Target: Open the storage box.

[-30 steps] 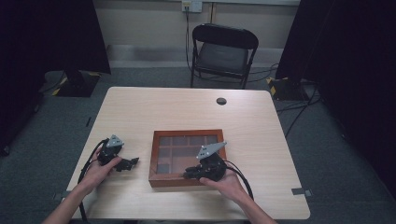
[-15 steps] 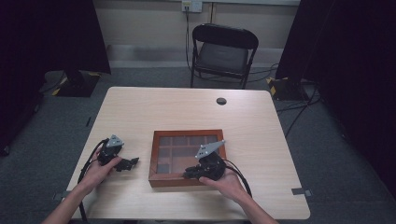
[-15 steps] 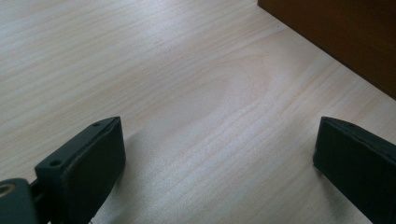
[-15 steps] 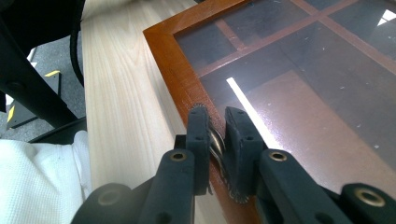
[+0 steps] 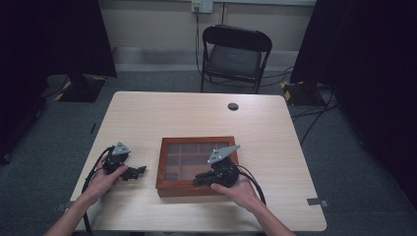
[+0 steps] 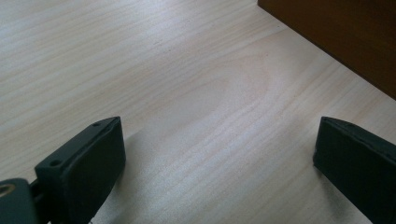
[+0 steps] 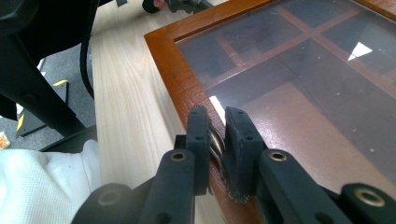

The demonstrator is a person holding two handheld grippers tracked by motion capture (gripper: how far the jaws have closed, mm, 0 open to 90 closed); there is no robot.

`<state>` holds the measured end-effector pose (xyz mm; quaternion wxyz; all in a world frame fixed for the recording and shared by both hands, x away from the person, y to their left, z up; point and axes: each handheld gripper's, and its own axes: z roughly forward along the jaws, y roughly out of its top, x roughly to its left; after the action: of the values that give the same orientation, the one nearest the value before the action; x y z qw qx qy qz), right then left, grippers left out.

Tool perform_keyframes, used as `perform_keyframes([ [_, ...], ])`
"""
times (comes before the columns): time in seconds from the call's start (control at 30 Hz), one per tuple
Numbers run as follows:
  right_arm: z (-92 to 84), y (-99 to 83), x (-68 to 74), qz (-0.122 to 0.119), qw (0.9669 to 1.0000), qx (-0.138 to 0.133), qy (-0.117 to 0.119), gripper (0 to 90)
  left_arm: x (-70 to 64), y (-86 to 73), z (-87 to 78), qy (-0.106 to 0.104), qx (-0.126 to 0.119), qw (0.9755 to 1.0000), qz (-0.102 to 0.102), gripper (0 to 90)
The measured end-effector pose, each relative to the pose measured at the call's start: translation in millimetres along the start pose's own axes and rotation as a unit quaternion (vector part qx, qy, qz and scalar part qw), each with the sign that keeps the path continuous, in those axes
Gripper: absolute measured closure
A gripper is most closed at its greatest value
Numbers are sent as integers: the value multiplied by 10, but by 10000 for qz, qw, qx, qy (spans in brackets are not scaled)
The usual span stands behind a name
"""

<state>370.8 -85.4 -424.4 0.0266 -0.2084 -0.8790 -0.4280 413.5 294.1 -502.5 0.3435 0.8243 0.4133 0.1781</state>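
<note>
A brown wooden box with a glass lid over several compartments lies on the table near its front edge. My right gripper rests at the box's front rim. In the right gripper view its jaws are shut on a small ridged metal clasp on the wooden frame. My left gripper lies on the table to the left of the box, apart from it. Its jaws are open over bare wood, with the box's side ahead on the right.
The pale wooden table has a small black round object near its far edge. A black folding chair stands behind the table. Black cables trail from both grippers toward the front edge.
</note>
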Motion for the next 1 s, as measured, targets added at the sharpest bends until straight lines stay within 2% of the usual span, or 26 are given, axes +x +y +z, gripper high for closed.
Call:
perform_keyframes([
  [0.47,-72,107,16,30,9998,-133,129,814,0,0,0,-1,-2,10000,-3,17],
  [1.0,-171,214,14,73,9996,-251,102,814,0,0,0,-2,0,10000,0,17],
])
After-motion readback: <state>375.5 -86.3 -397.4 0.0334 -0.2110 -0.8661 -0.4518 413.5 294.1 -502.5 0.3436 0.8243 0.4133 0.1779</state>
